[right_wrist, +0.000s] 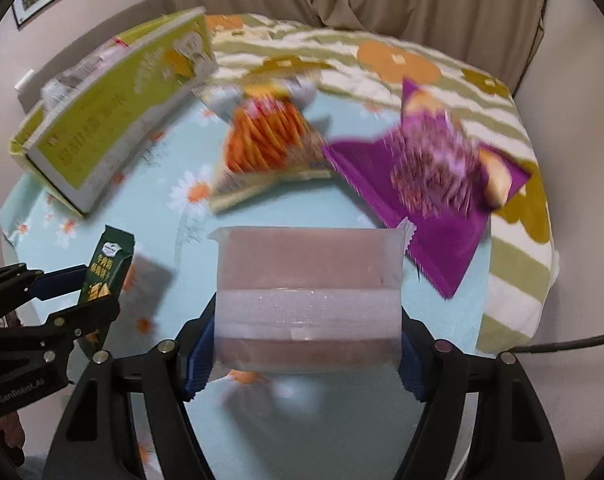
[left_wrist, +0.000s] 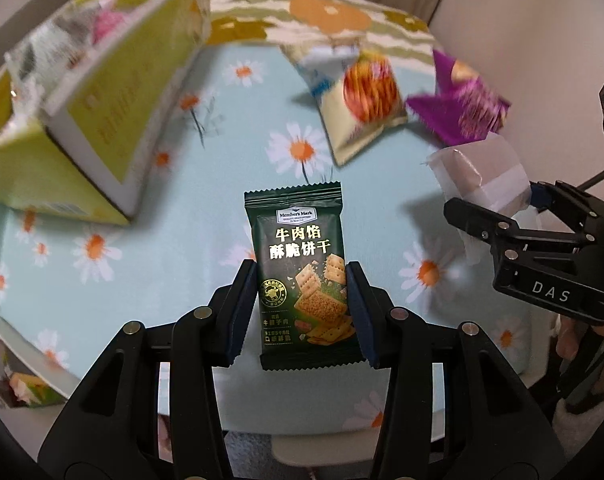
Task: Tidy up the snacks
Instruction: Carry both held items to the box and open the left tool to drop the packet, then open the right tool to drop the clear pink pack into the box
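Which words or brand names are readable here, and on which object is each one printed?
"Member's Mark": top of the dark green cracker packet.
"牛肉馅 酥脆饼干": same packet, large white characters.
"DAS": body of the right gripper.
Yellow-green box: lettering too blurred.
Orange snack bag and purple snack bag: too blurred.

A round worktop [left_wrist: 150, 280] carries everything, covered by a pale blue cloth printed with white daisies [right_wrist: 190, 196]. At its far side lies a green-and-white striped blanket with orange flowers [right_wrist: 514, 264]. A yellow-green cardboard box [left_wrist: 102, 120] stands on the cloth at the left. An orange-and-cream snack bag [right_wrist: 266, 148] and a purple snack bag [right_wrist: 434, 184] lie beside each other near the blanket.
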The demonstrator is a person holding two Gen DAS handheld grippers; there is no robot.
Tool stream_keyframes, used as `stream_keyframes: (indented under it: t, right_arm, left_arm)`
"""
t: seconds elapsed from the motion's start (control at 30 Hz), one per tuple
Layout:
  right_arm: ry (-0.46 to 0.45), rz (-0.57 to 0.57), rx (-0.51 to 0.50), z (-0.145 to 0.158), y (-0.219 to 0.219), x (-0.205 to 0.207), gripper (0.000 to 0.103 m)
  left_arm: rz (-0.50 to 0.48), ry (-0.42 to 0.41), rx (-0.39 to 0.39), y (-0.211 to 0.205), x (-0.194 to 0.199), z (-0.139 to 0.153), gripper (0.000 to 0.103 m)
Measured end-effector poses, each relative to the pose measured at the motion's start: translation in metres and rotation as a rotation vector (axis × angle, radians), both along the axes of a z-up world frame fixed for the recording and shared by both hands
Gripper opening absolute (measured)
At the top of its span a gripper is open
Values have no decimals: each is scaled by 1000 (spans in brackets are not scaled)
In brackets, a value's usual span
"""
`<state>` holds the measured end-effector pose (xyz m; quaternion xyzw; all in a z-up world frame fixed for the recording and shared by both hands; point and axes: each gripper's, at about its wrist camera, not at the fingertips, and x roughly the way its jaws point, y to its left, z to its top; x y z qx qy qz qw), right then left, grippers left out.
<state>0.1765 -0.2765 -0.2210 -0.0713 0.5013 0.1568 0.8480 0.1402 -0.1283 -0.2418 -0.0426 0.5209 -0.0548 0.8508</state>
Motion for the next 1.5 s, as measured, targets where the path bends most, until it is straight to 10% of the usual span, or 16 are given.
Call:
stream_keyframes:
  t: [0.7,1.3,1.33,1.43,1.5]
  right_arm:
    - [-239,27,162,166,150,14,70]
    - [-148,-90,194,150,279,66,70]
    - [-142,-94,191,149,281,67,70]
    - [-122,-113,181,142,282,70,70]
    - [-115,-120,179,141,283,71,70]
  left_arm:
    - [63,-283,-7,195,11,171,41]
    - [-67,-109,-23,313,128,101,43]
    - [-73,-91,-17,311,130,95,45]
    - [-59,-64,1,314,132,84,94]
    - [-50,-72,-18,319,128,84,101]
